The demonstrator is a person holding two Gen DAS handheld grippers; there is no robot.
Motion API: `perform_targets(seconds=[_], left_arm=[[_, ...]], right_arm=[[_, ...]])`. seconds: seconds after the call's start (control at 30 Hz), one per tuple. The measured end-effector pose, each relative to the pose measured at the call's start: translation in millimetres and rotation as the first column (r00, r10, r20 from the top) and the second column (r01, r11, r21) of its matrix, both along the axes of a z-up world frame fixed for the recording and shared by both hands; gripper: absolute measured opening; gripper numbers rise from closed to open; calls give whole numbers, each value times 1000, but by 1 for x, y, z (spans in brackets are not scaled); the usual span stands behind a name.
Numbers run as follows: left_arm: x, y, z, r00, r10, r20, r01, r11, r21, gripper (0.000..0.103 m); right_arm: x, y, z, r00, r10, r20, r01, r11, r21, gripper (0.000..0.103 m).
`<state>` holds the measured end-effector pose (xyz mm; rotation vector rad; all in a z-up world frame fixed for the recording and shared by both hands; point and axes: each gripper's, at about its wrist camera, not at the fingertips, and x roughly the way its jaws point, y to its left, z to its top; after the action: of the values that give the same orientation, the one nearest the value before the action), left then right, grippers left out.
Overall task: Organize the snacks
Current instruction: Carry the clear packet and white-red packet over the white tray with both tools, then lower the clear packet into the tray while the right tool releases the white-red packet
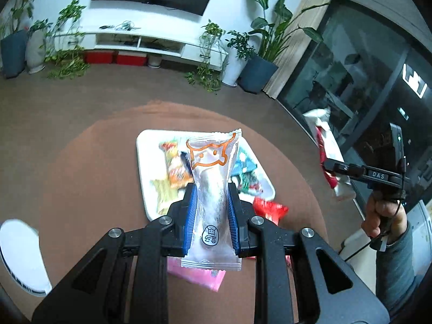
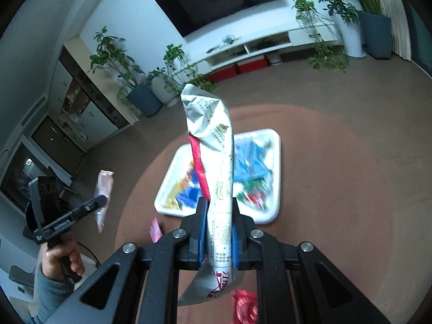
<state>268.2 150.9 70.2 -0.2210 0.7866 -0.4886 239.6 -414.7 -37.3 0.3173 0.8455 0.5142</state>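
Note:
My left gripper [image 1: 211,189] is shut on a clear snack packet with an orange cat outline [image 1: 213,172], held above the round brown table. Below it lies a white tray [image 1: 144,167] holding several coloured snack packets. My right gripper [image 2: 219,202] is shut on a silver and red snack bag [image 2: 216,145], held upright above the same tray [image 2: 275,178]. The right gripper with its bag also shows at the right of the left wrist view [image 1: 330,166]. The left gripper with its packet shows at the left of the right wrist view [image 2: 101,201].
A red packet [image 1: 270,209] and a pink packet [image 1: 199,276] lie loose on the table near the tray. A white dish [image 1: 19,253] sits at the table's left edge. Potted plants, a TV stand and a glass door stand around the room.

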Motion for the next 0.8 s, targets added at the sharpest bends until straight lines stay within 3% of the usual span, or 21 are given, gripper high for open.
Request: perform_targets(seconds=[0.13, 0.33, 0.6, 0.8], left_arm=[[35, -18, 5, 1000, -23, -6, 23, 1000, 3, 20], [86, -34, -13, 998, -15, -54, 16, 1000, 14, 20], [140, -36, -66, 991, 28, -135, -25, 999, 25, 20], [150, -39, -86, 988, 37, -149, -33, 999, 31, 20]], right_arm=[[32, 26, -1, 999, 36, -16, -36, 998, 43, 16], [74, 52, -24, 995, 63, -78, -56, 994, 93, 16], [120, 62, -67, 984, 24, -177, -15, 998, 54, 16], [136, 66, -97, 973, -2, -230, 7, 1000, 23, 16]])
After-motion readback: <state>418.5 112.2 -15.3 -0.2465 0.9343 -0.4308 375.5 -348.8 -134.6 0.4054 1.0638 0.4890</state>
